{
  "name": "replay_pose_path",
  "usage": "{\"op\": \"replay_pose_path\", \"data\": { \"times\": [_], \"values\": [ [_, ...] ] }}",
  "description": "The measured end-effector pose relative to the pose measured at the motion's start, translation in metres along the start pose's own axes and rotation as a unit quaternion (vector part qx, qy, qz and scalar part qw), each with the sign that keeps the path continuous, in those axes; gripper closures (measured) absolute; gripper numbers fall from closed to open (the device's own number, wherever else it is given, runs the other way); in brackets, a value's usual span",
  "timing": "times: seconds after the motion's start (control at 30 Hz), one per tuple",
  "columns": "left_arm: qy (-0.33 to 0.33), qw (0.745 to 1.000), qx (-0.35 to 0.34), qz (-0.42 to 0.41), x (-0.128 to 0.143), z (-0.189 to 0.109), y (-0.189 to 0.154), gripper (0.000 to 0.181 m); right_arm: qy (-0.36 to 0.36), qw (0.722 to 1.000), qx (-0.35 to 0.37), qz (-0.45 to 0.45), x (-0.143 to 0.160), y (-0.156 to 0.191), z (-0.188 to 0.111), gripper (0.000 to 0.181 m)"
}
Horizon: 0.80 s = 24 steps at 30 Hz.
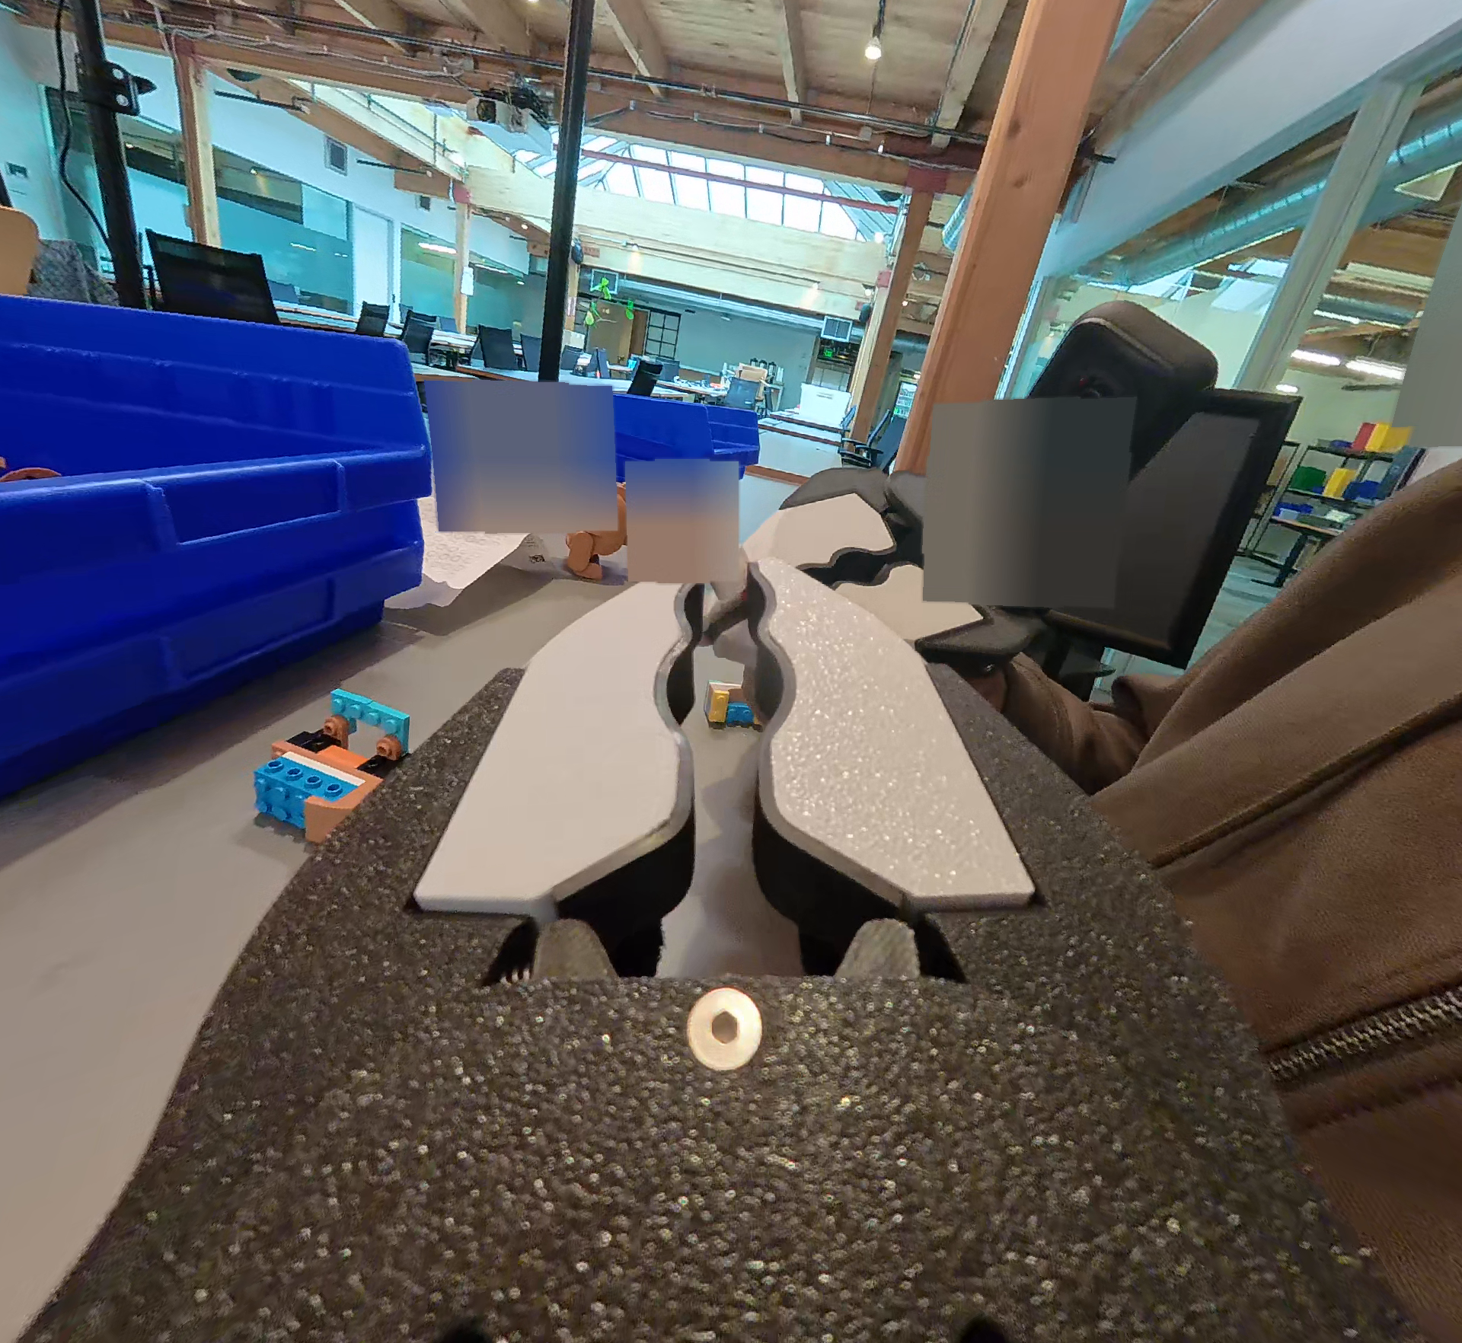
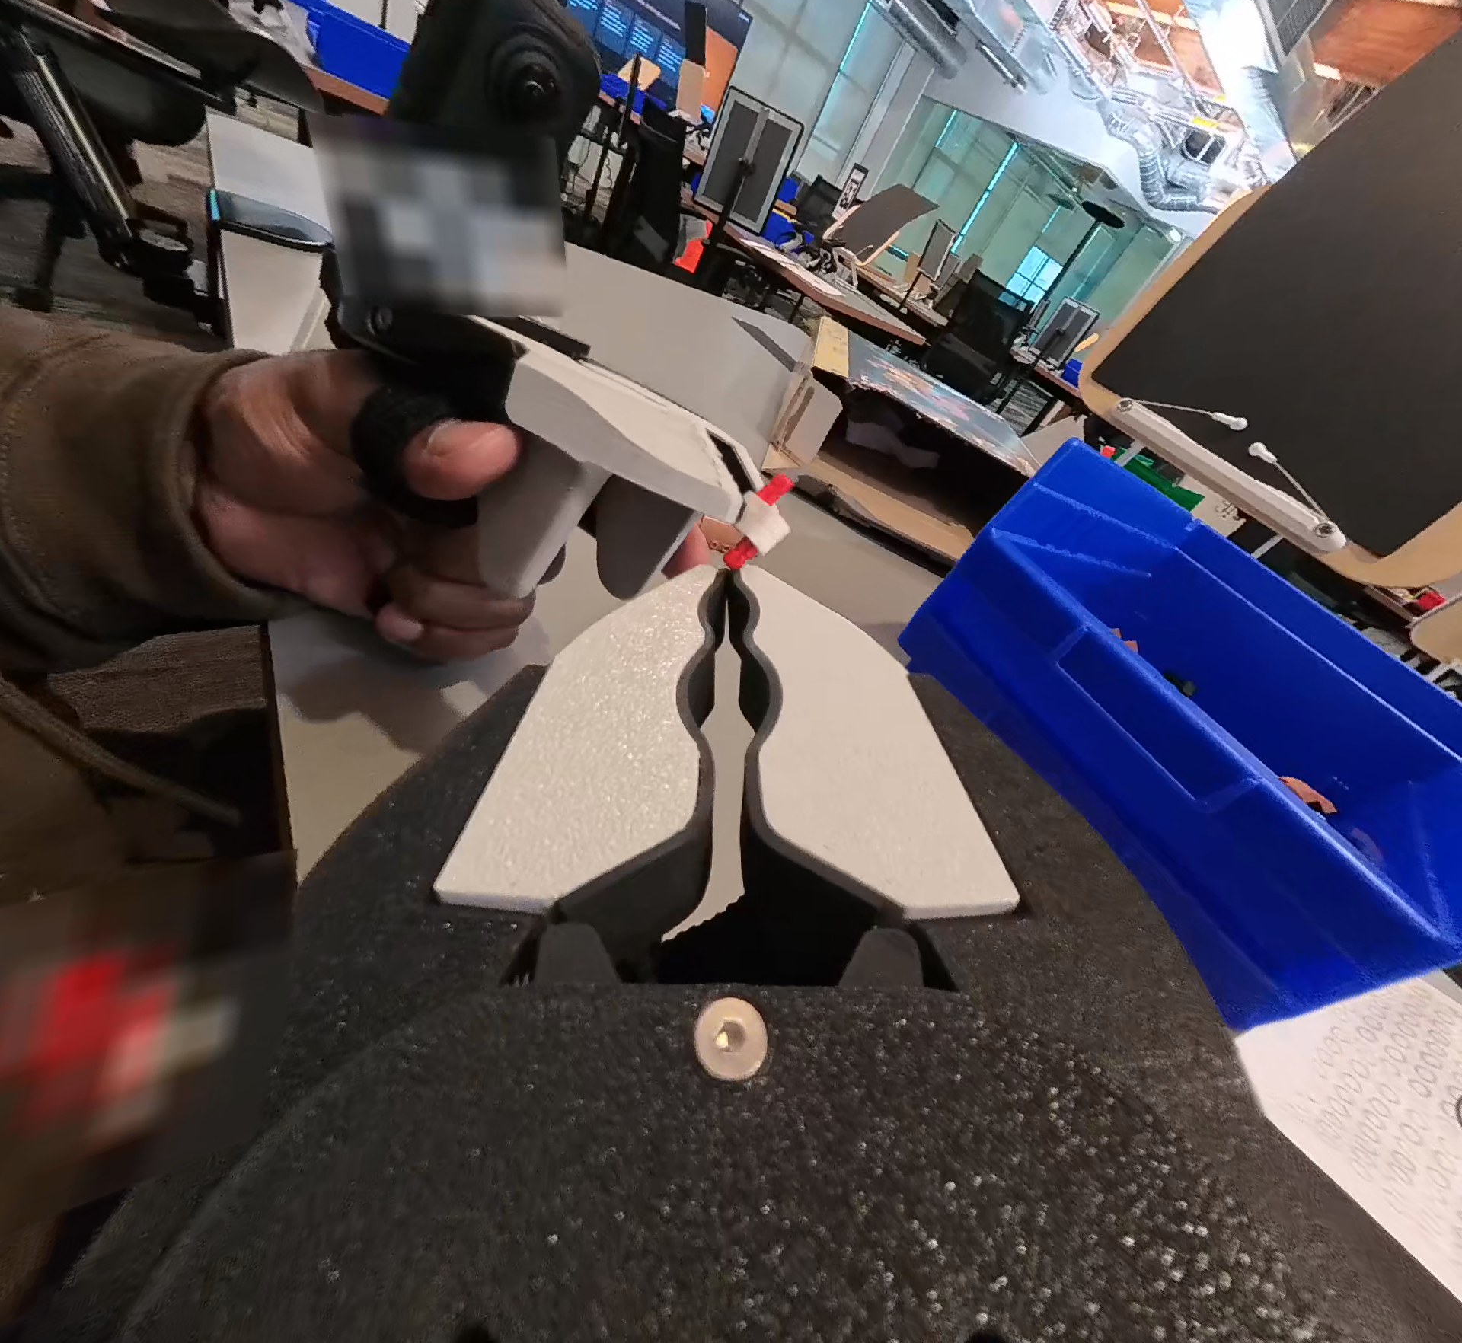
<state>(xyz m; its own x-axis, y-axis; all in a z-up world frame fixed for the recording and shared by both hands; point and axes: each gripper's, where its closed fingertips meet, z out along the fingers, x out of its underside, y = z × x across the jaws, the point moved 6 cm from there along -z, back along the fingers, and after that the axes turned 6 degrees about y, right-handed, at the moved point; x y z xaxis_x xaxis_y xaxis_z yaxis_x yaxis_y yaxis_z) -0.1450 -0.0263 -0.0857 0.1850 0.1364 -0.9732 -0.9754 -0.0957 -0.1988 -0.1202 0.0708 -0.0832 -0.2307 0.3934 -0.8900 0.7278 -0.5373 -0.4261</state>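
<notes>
Where the grey table (image 1: 119, 933) meets the left edge of the left wrist view, a stack of blue bins (image 1: 198, 482) fills the near side, and another blue bin (image 2: 1187, 712) lies just right of the right gripper (image 2: 732, 577) in its own view. Both grippers are lifted above the table and meet tip to tip. A hand (image 2: 316, 482) holds the left gripper (image 1: 724, 593), whose jaws are clamped on a small red-and-white brick piece (image 2: 759, 520); the right gripper's jaws are pinched on that piece's lower red end. Left of them a blue-and-orange brick model (image 1: 328, 767) sits on the table, and a tiny yellow-and-blue brick piece (image 1: 728, 704) lies beneath the jaws.
</notes>
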Motion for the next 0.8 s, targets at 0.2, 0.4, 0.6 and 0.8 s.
{"op": "replay_pose_path", "data": {
  "times": [0.2,0.4,0.6,0.8],
  "values": [
    [-0.001,1.000,0.018,-0.009,-0.002,-0.002,-0.002,0.174,0.009,0.999,-0.026,-0.024,0.000,0.003,0.009,0.181],
    [-0.001,0.998,0.034,-0.058,-0.005,-0.009,0.003,0.174,0.037,0.993,-0.056,-0.098,0.001,-0.005,0.012,0.176],
    [0.083,0.996,0.001,-0.040,-0.004,-0.018,0.014,0.174,0.064,0.950,-0.078,-0.295,0.004,-0.029,0.007,0.160],
    [0.158,0.985,-0.069,0.025,-0.003,-0.011,0.038,0.174,0.019,0.937,-0.082,-0.340,0.011,-0.061,0.031,0.158]
  ]
}}
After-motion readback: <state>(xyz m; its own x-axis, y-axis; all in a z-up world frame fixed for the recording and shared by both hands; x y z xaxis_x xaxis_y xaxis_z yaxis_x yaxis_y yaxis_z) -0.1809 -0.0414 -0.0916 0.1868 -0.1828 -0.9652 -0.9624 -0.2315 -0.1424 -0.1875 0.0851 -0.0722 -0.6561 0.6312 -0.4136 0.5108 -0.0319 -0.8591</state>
